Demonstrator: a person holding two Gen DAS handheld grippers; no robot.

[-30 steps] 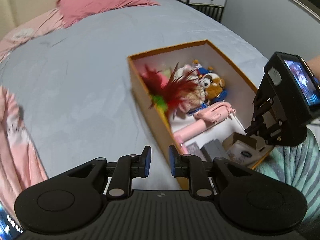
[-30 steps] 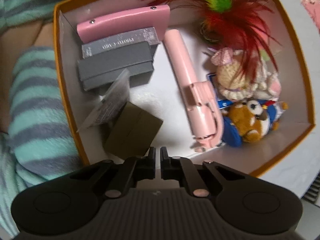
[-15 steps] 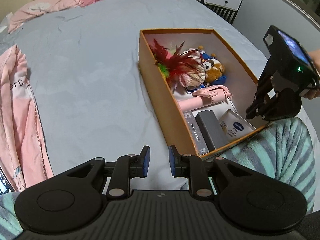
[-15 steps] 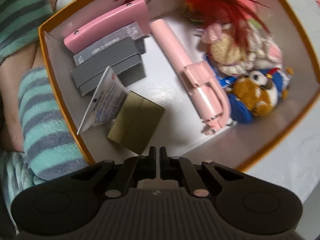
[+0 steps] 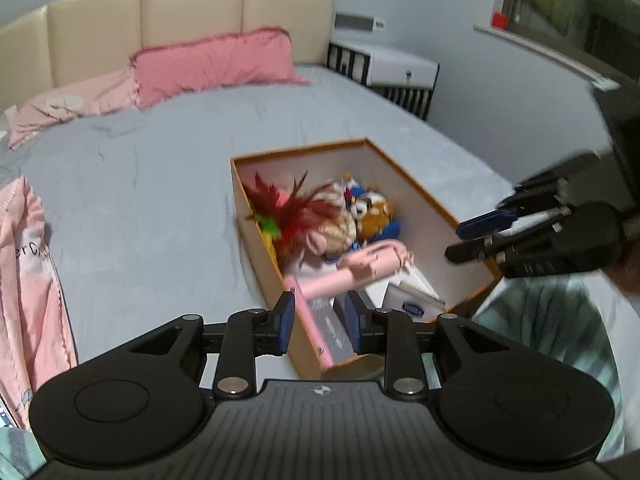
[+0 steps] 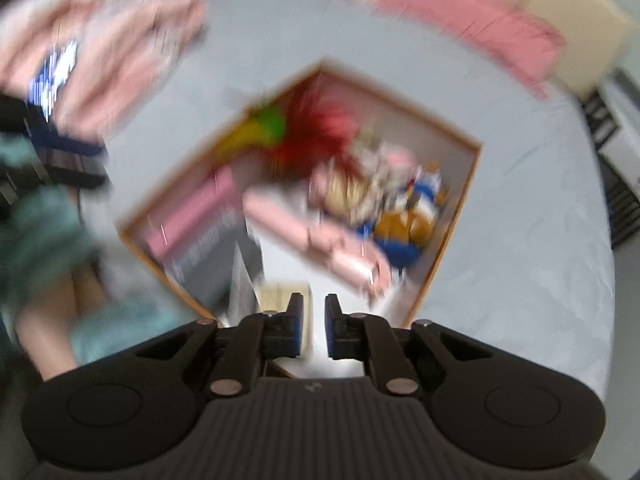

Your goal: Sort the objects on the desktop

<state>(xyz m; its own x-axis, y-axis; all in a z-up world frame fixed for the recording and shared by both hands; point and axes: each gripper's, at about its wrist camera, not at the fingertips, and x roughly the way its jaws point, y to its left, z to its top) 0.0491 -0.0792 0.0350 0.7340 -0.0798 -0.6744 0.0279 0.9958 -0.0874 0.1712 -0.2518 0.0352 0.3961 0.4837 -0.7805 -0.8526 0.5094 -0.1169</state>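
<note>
Toys and small boxes are lying packed inside an orange-edged box (image 5: 434,204) that is sitting on the grey bed (image 5: 140,208). Closest in, the left gripper (image 5: 320,322) is hanging over the box's near corner, fingers apart and holding nothing. Off to its right, the right gripper (image 5: 460,242) is floating above the box's edge — fingers a little apart, nothing between them. Inside, a pink stick (image 5: 348,274) is lying beside red feathers (image 5: 296,212) and a stuffed bear (image 5: 374,216). Farther back, a pink pillow (image 5: 212,66) is resting by the headboard.
</note>
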